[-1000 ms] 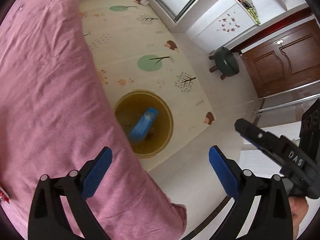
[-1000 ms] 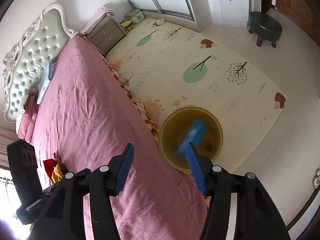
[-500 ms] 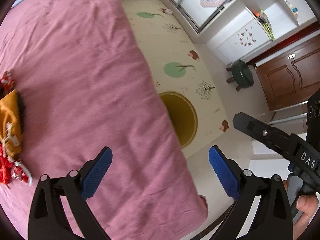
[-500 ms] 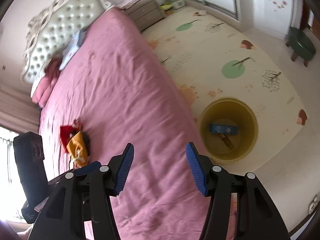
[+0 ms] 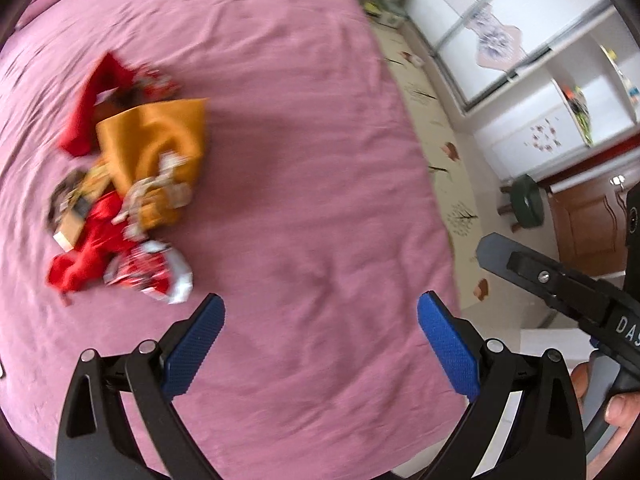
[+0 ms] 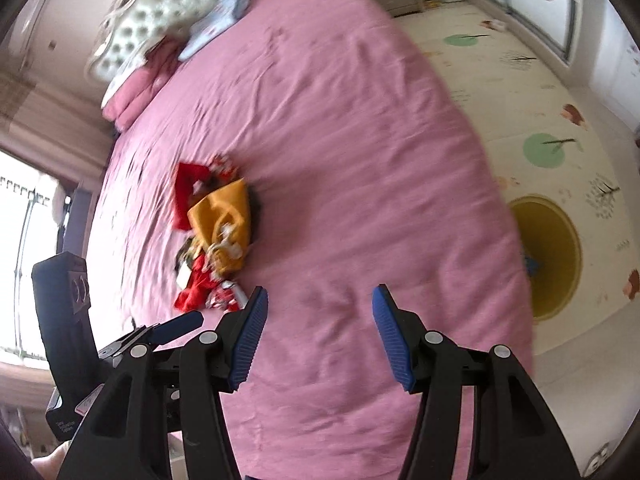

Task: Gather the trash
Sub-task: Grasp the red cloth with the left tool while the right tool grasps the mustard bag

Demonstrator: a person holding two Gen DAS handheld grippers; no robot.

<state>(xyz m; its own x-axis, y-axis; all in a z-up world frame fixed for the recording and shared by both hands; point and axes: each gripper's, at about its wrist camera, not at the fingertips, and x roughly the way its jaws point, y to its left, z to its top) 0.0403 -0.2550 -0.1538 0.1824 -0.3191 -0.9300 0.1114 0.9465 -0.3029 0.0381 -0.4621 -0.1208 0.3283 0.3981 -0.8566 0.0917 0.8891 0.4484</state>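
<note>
Both tools, left (image 5: 320, 324) and right (image 6: 318, 312), gape empty over the bed (image 5: 320, 160). The trash (image 5: 128, 184) lies mid-bed toward its left edge: light, crinkly, soft wrappers; pinch a raised fold.

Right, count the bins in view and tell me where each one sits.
1. The yellow bin stands on the play mat beside the bed, partly hidden by the bed's edge. It does not show in the left wrist view; others could be hidden.
</note>
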